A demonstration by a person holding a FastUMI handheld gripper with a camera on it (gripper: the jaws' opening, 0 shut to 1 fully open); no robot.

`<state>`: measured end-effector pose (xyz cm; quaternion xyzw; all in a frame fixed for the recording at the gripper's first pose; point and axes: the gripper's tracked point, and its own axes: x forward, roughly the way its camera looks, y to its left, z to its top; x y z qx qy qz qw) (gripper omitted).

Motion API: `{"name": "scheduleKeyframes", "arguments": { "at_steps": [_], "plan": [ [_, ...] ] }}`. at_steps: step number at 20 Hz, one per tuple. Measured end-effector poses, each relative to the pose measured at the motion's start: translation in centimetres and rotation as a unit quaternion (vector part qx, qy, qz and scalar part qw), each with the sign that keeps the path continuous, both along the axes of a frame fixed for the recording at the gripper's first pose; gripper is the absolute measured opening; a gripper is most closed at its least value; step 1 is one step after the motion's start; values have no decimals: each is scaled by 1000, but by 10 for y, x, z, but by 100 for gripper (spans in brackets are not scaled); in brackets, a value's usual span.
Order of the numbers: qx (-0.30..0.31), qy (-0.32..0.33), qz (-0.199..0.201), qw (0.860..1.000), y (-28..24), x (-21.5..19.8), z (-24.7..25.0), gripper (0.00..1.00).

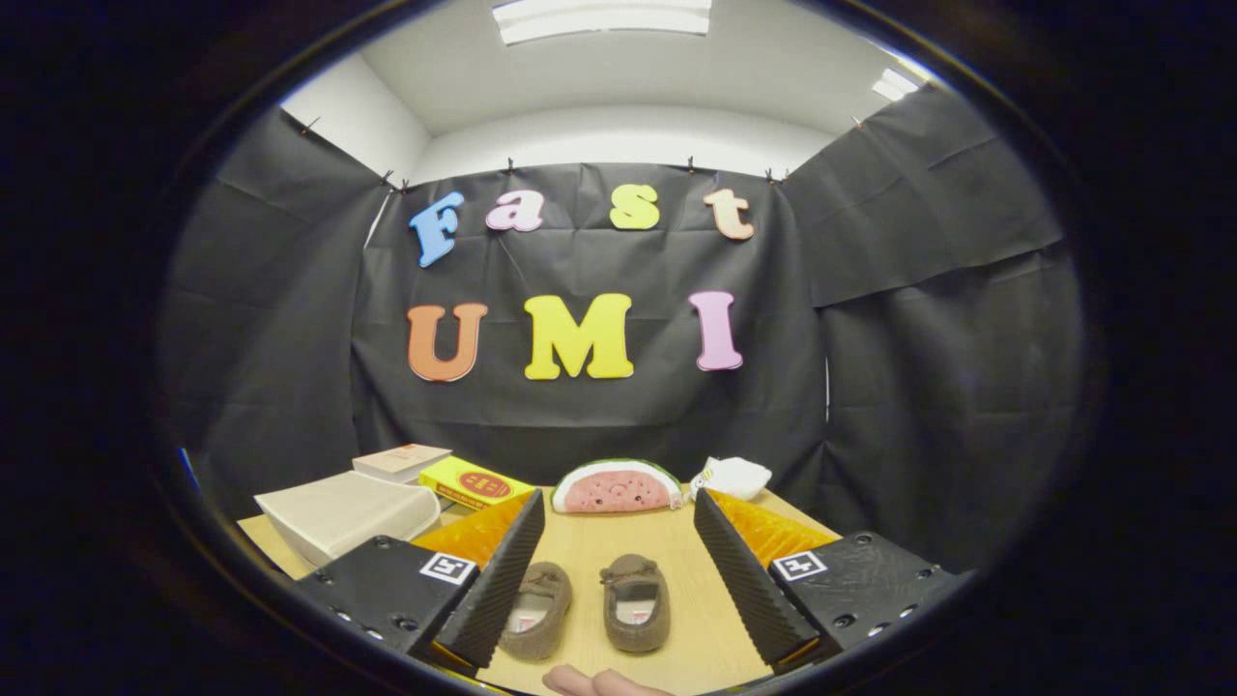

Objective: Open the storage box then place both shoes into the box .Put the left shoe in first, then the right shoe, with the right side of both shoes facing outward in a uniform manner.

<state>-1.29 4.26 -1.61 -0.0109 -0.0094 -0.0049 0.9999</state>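
Shoes, two small brown fuzzy slippers, left [537, 609] and right [637, 601], lay side by side on the wooden desk [618, 541] with openings upward, between the gripper's [614, 570] black ribbed fingers [503, 580], which stood wide apart, holding nothing.

Fisheye camera rode on the gripper [614, 565], low over the table [599, 541]
It faced forward along the two wide-apart fingers at lower centre, close above two shoes [585, 604], toward the booth's back wall filling the middle of the frame
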Motion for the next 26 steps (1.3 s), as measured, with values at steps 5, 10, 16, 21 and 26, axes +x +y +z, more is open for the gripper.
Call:
{"name": "scheduleKeyframes", "arguments": {
  "at_steps": [5, 10, 16, 21, 26],
  "plan": [
    [-8, 12, 20, 1000, 27, 14, -7, 95],
    [3, 40, 50, 998, 67, 43, -27, 95],
    [31, 110, 137, 984, 148, 91, -71, 95],
    [68, 178, 204, 960, 209, 120, -121, 96],
    [160, 227, 266, 923, 243, 128, -143, 95]
  ]
}}
